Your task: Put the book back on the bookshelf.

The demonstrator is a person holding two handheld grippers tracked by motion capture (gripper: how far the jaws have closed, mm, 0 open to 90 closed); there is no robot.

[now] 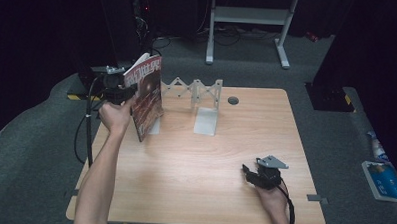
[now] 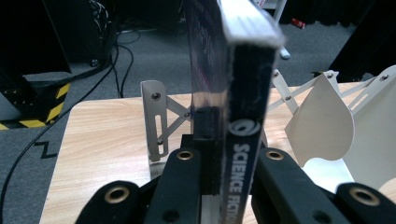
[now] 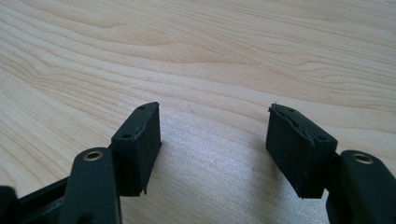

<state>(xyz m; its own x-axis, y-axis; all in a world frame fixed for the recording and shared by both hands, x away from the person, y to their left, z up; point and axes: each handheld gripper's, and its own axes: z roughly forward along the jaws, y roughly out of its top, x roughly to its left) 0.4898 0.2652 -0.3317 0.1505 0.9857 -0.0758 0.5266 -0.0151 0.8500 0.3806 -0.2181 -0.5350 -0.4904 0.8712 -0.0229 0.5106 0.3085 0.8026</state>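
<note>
Book (image 2: pixel 243 154) upright, clamped between left fingers (image 2: pixel 184 186); right fingers (image 3: pixel 140 147) spread, empty.

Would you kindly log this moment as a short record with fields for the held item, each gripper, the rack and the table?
held item: book, upright and tilted, spine lettered SCIENCE FICTION
left gripper: shut on the book's spine
right gripper: open, nothing between the jaws, low over the table
rack: white expanding book rack with dividers, just right of the book
table: light wooden table
</note>
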